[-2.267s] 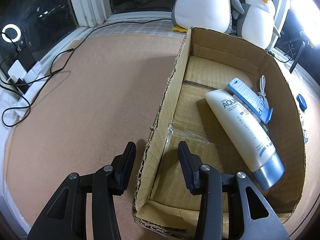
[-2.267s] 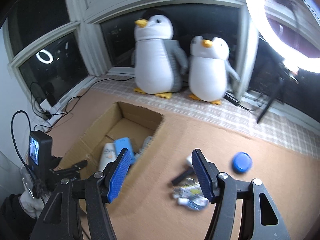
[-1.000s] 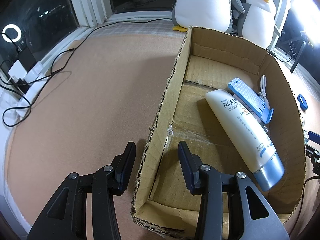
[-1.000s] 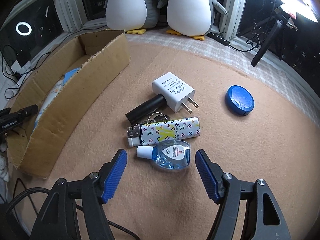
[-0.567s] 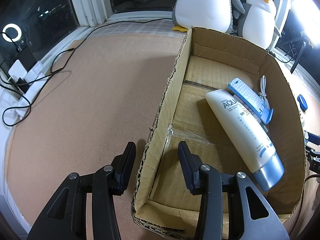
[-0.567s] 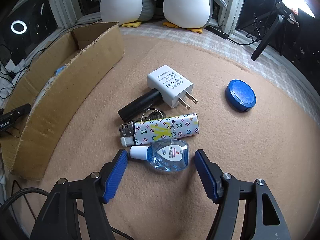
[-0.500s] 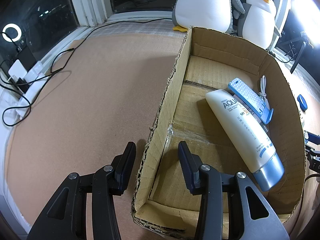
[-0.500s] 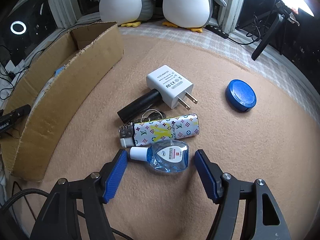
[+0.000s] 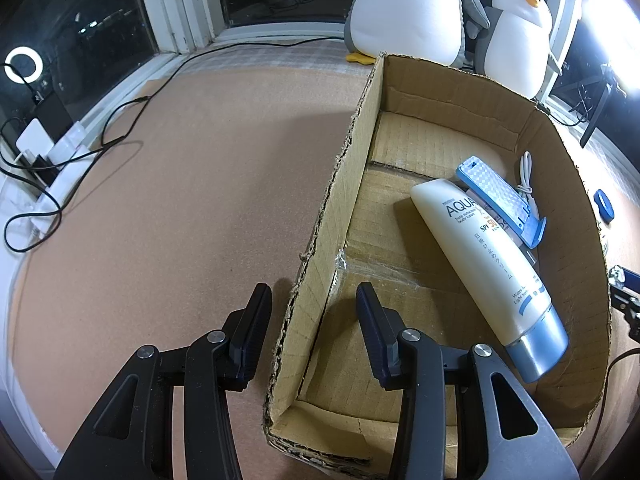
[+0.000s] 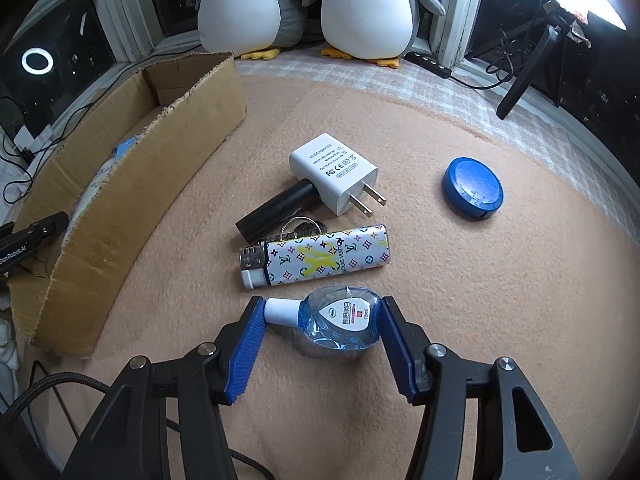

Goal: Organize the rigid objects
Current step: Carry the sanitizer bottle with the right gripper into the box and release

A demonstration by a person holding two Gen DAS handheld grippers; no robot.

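1. While the left gripper [image 9: 312, 320] has not stirred since a moment ago, the right gripper [image 10: 320, 332] has dropped lower, and its blue fingers [image 10: 246, 344] now bracket the small eye-drop bottle [image 10: 340, 322], where before they hung short of it.
2. That bottle lies on its side on the tan mat [image 10: 500, 300], its white cap touching the left finger and its round body just at the right one; the jaws look closed onto it, though how firmly I cannot tell.
3. The left gripper stands half open, one finger outside and one inside the near wall of the cardboard box [image 9: 320, 248], without pinching it.
4. Inside the box a white lotion tube [image 9: 488, 268] lies slantwise, with a blue case [image 9: 500, 200] beside it.
5. Just beyond the bottle lies a patterned lighter [image 10: 316, 260], then a black cylinder [image 10: 276, 210] and a white charger plug [image 10: 334, 172], close together.
6. A blue round tin [image 10: 472, 188] sits well apart to the right, with bare mat around it.
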